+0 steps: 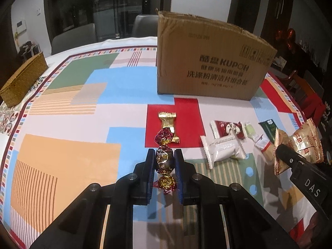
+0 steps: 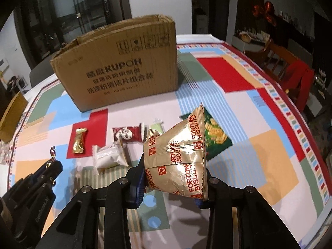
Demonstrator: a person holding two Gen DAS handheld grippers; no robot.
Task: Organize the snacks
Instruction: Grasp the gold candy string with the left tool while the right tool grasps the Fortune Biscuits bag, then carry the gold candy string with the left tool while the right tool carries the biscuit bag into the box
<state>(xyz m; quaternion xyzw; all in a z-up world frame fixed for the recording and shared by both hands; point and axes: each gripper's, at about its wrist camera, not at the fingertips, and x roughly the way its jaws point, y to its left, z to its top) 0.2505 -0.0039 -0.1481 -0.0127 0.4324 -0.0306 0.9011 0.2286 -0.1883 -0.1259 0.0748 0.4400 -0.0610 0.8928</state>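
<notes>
Two candies show ahead of my left gripper (image 1: 165,161): its jaws are clamped on a foil-wrapped candy (image 1: 164,159) held above the table (image 1: 68,145), while a gold one (image 1: 168,122) lies on a red patch before the cardboard box (image 1: 207,62). From the right wrist, my right gripper (image 2: 174,178) has its jaws clamped on a biscuit packet (image 2: 178,155), lifted above the remaining snacks.

Foil-twist candy (image 1: 164,159) — purple and gold, held off the cloth, lengthwise between closed pads. Fortune biscuits packet (image 2: 176,157) — gold, red print, lifted and tilted. On the tablecloth are laid a gold bar wrapper (image 1: 169,124), red-white packet (image 1: 227,128), white pillow pack (image 1: 223,150), pale green sweet (image 1: 250,130), dark green packet (image 2: 216,139). Cardboard box (image 1: 207,62) stands upright behind.
</notes>
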